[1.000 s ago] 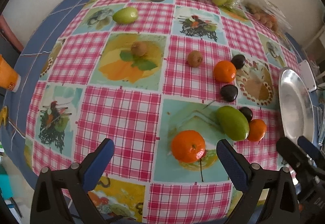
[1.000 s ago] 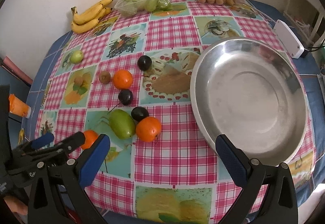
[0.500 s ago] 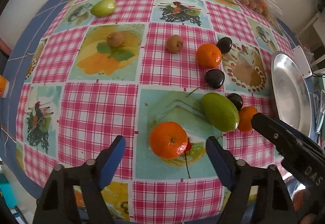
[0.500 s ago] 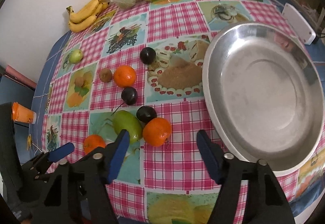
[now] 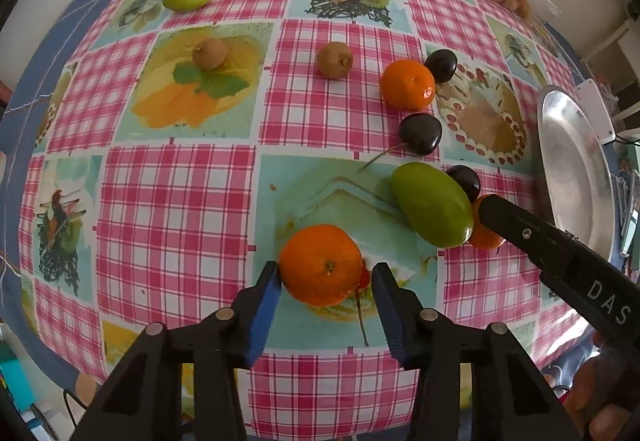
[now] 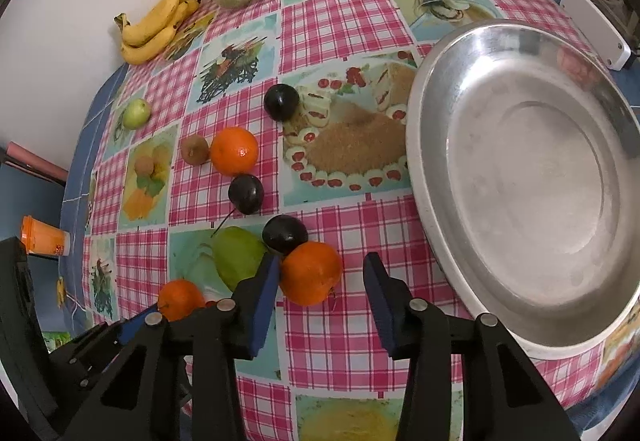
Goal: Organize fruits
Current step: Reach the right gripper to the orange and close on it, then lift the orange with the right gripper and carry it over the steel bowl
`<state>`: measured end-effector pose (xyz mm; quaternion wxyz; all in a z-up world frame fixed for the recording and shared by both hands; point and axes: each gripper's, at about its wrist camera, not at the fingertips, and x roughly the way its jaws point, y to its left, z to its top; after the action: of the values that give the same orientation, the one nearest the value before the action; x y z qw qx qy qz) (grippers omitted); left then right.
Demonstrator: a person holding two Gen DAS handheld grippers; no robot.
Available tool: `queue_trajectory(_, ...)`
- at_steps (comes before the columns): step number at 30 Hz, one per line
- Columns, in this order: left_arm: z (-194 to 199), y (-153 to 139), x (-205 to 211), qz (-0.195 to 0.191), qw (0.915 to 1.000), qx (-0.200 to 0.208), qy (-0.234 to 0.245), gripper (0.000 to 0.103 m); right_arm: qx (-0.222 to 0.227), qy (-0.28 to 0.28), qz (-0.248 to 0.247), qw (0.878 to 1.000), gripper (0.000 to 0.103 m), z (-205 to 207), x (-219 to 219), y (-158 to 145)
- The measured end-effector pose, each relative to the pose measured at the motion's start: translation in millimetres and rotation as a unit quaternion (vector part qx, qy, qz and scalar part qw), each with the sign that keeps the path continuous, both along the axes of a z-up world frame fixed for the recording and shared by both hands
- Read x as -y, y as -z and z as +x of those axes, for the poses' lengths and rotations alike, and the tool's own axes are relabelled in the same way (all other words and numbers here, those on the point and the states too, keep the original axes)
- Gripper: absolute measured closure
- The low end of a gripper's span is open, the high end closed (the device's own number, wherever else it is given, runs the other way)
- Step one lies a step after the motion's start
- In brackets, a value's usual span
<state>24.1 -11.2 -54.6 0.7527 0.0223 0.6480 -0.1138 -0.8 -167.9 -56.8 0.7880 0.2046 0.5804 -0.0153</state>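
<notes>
Checked tablecloth [image 6: 344, 325]: green mango [image 6: 236, 257] and dark plum [image 6: 285, 233] crowd the orange [image 6: 311, 273].

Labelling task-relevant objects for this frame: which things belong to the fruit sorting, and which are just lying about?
In the job:
- left claw closing around near orange
- right claw closing around second orange
- green mango, dark plums, third orange
- steel tray

Lying about:
- bananas
- orange cup
- white box

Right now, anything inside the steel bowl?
No fruit shows in the steel bowl: its bare metal floor and walls show only reflections. The near rim hides a sliver of the inside at the bottom edge.
</notes>
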Motion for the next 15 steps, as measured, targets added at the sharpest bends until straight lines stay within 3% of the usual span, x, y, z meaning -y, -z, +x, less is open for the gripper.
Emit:
queue_trajectory(3,0,1,-3,-0.005,0.9999,0.002,-0.01,0.061,-0.005,-0.005,0.002,1.0,0.066,3,-3,3)
queue_trajectory(8,-3,1,-14,-0.026,0.9995,0.001,-0.021,0.061,-0.004,-0.003,0.005,1.0,0.067,2,-3,4)
queue_trajectory(15,1,-21,-29,-0.04,0.9975,0.037,-0.044,0.061,0.023,0.006,0.007,1.0,0.067,-2,1,-15)
